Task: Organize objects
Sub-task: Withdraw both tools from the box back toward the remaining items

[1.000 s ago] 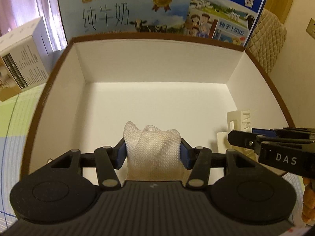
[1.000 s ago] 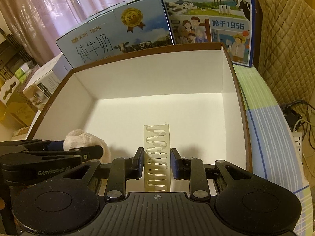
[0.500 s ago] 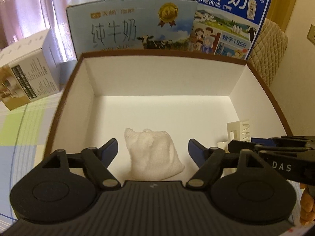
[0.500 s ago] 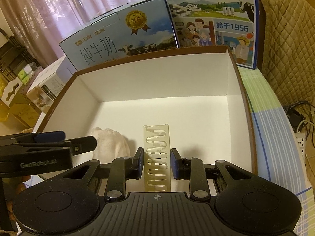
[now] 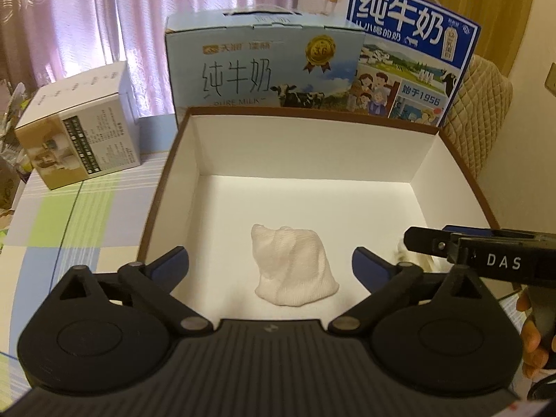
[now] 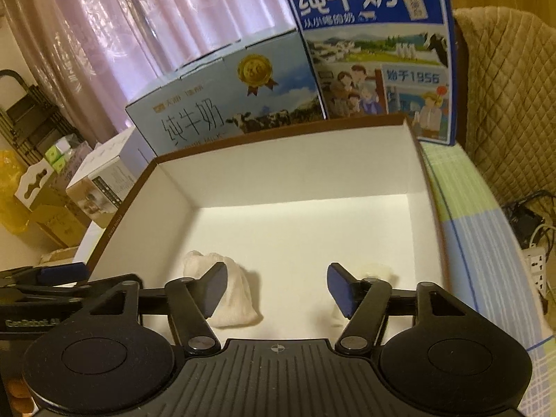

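Observation:
An open box with white inside and a brown rim point(image 5: 158, 187) point(image 6: 427, 187) stands in front of me. A white knitted cloth bundle point(image 5: 293, 266) point(image 6: 236, 307) lies on its floor near the front. My left gripper point(image 5: 271, 266) is open and empty, above and just behind the bundle. My right gripper point(image 6: 278, 286) is open and empty. A cream plastic clip point(image 6: 377, 271) lies on the box floor behind the right fingertip, mostly hidden. In the left wrist view only a sliver of the clip point(image 5: 422, 260) shows under the right gripper's finger point(image 5: 451, 243).
Two milk cartons stand behind the box, a light blue one point(image 5: 264, 69) point(image 6: 226, 104) and a taller dark blue one point(image 5: 413, 66) point(image 6: 375, 52). A smaller white box point(image 5: 80, 139) sits at the left on the checked tablecloth point(image 5: 69, 215). A quilted chair point(image 6: 504, 97) is at the right.
Both grippers opened and drew back and up. The left let go of the cloth bundle and the right let go of the clip; both now lie in the box.

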Demonstrator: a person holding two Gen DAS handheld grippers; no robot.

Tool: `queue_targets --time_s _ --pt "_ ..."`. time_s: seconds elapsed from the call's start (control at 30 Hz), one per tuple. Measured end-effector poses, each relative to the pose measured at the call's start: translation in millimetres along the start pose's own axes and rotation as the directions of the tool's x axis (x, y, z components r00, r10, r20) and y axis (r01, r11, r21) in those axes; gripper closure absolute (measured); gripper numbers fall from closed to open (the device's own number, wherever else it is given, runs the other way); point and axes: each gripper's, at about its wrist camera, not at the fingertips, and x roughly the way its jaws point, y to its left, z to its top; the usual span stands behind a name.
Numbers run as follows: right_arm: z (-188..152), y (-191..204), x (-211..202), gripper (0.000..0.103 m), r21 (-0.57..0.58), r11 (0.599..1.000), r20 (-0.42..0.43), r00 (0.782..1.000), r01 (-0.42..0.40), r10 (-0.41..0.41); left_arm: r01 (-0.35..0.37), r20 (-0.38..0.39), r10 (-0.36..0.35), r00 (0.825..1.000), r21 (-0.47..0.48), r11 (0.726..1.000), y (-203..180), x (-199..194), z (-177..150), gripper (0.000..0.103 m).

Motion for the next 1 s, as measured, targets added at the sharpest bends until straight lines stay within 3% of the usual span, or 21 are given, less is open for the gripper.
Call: queue_targets --time_s 0.7,1.0 --pt "-37 6 -80 0.031 -0.055 0.998 0.115 0.993 -0.035 0.041 -0.056 0.048 0.058 0.997 -0.026 0.998 -14 -93 -48 0.001" --pt "-72 15 -116 0.031 -0.035 0.999 0.109 0.994 -0.018 0.022 -0.025 0.042 0.025 0.999 -0.008 1.000 -14 -122 -82 0.001"
